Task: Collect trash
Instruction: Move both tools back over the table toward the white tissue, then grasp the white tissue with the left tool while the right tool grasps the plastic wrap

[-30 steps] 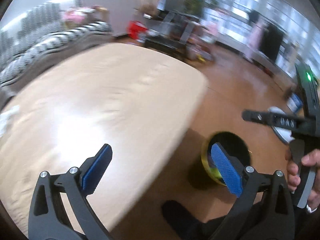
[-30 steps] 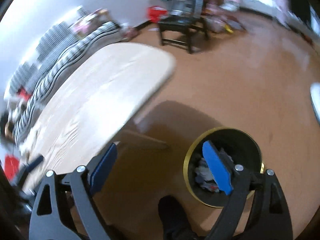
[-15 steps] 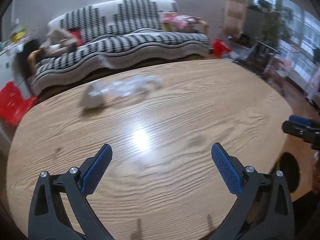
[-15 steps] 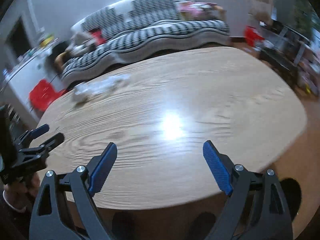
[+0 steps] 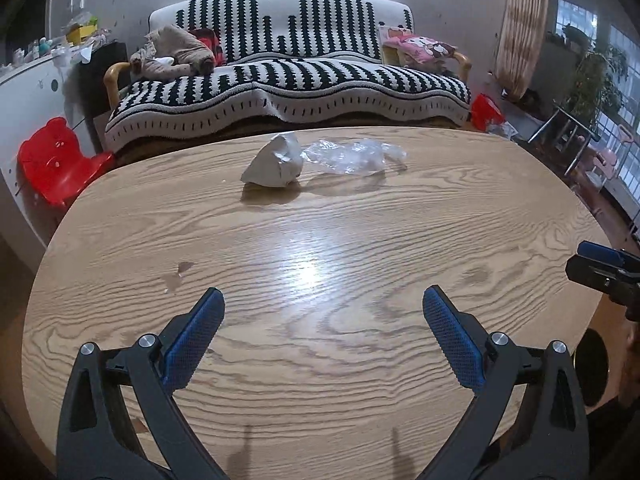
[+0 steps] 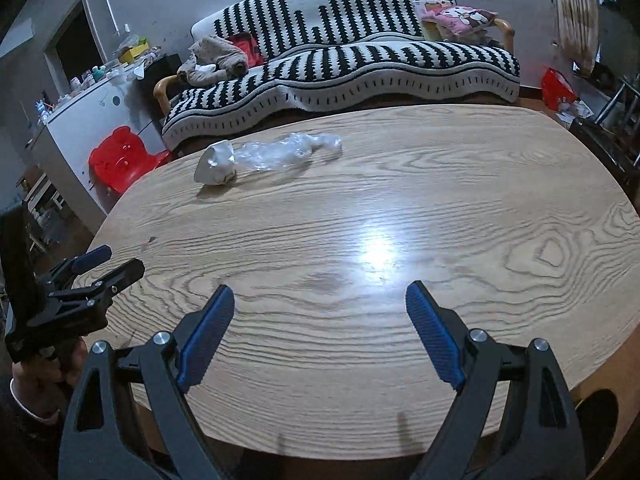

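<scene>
Two pieces of trash lie at the far side of the oval wooden table (image 5: 320, 320): a crumpled white paper wad (image 5: 275, 161) and, to its right, a clear plastic bag (image 5: 352, 156). The right wrist view shows the same paper wad (image 6: 216, 163) and plastic bag (image 6: 286, 152). My left gripper (image 5: 322, 304) hangs open over the near part of the table, nothing between its blue pads. My right gripper (image 6: 320, 300) is open too and empty, well short of the trash. Each gripper shows at the edge of the other's view.
A black-and-white striped sofa (image 5: 288, 76) stands behind the table. A red child's chair (image 5: 56, 160) sits at the left by a white cabinet (image 6: 92, 120). The dark rim of a bin (image 5: 592, 368) shows on the floor past the table's right edge.
Both grippers have swung from the bin on the floor round to face the table and the sofa. The paper wad and plastic bag have come into view. Both stay open.
</scene>
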`<state>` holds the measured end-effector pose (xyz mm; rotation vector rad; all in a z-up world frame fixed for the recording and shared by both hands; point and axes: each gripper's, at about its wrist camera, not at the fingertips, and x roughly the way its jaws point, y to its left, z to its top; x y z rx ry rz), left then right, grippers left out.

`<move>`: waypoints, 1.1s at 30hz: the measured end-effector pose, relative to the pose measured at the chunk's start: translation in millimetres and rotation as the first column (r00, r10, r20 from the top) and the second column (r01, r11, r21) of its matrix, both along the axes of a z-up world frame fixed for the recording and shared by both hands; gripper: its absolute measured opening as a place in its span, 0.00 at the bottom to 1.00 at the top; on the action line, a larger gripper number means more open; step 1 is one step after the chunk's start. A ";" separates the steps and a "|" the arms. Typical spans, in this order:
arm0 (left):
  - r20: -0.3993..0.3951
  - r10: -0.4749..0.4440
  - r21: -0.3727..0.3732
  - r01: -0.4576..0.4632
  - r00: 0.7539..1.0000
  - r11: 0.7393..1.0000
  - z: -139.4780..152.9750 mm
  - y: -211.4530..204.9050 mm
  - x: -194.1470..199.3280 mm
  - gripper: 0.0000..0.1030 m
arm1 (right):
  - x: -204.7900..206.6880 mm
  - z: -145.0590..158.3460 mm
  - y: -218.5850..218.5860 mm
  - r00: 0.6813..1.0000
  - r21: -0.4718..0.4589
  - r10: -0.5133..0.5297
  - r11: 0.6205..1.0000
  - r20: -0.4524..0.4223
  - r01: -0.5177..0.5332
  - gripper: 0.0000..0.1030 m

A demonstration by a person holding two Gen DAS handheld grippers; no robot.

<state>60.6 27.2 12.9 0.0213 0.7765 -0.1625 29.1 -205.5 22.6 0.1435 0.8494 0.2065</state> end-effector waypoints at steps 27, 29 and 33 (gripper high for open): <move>-0.011 0.124 0.092 -0.123 0.992 0.988 -43.3 26.0 212.6 0.94 | 286.1 -47.8 92.9 0.986 0.025 0.081 0.997 -0.144 -0.078 0.82; -0.011 0.101 0.081 -0.100 0.995 0.992 -47.1 22.6 221.8 0.94 | 295.7 -55.2 94.1 0.985 0.043 0.078 0.996 -0.155 -0.072 0.80; -0.013 0.077 0.079 -0.076 0.997 0.994 -53.0 15.9 230.9 0.94 | 308.8 -71.7 98.9 0.976 0.045 0.092 0.995 -0.195 -0.085 0.63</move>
